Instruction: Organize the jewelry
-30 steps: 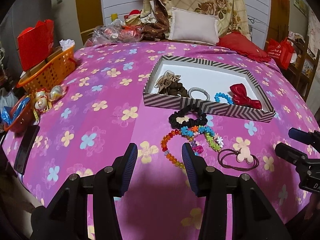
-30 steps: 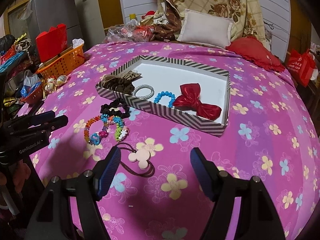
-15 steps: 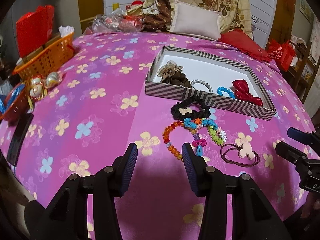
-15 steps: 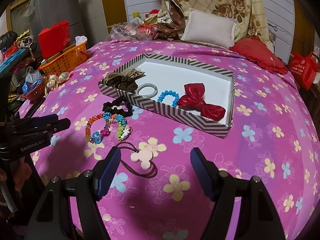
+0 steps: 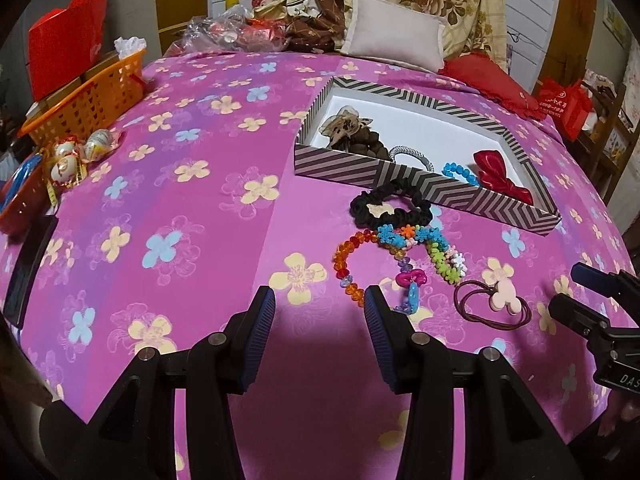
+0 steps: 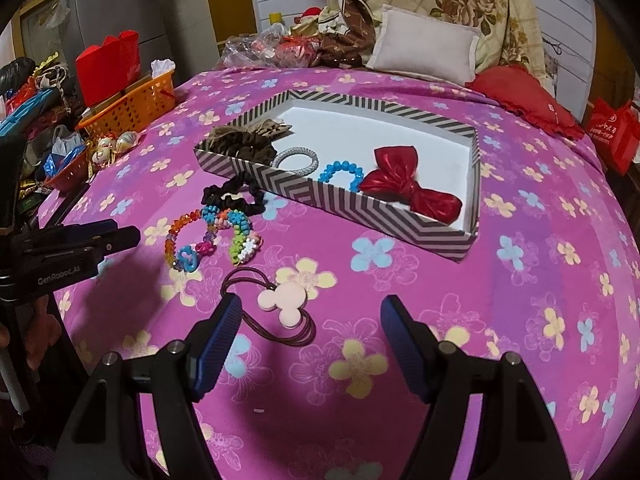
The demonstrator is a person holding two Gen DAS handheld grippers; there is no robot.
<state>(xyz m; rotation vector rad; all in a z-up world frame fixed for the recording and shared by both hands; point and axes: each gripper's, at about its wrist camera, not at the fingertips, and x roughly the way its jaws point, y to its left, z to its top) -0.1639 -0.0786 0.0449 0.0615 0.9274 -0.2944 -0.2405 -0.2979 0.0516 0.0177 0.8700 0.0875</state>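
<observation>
A pink bedspread point(image 5: 208, 216) printed with flowers covers the bed, with an orange basket point(image 5: 86, 102) and a red bag point(image 5: 64, 44) at its far left, foil-wrapped trinkets point(image 5: 74, 156) nearer along that edge, and a pale pillow point(image 6: 424, 50) and a red cushion point(image 6: 528, 102) at the far end. A striped box point(image 6: 372, 208) with a white floor sits right of centre; inside lie a brown scrunchie point(image 6: 244, 140), a silver band point(image 6: 298, 160), a blue bead bracelet point(image 6: 340, 172) and a red bow point(image 6: 408, 188). Just outside its near wall a black scrunchie point(image 5: 390, 206) touches the box; nearer come a clear multicolour bead bracelet point(image 5: 354, 262) and a flower bead bracelet point(image 5: 432, 246), overlapping each other, then a brown hair tie with a pale mouse-shaped charm point(image 6: 282, 300). The left gripper point(image 5: 318, 304) hangs with jaws apart and nothing between them, its right finger covering the near end of the clear bead bracelet. The right gripper point(image 6: 310, 316) stands wide and empty, the mouse charm lying between and just beyond its fingers point(image 6: 218, 340). In the left view the box's near wall hides part of the silver band. Clutter past the bed's left edge is too dark to identify.
</observation>
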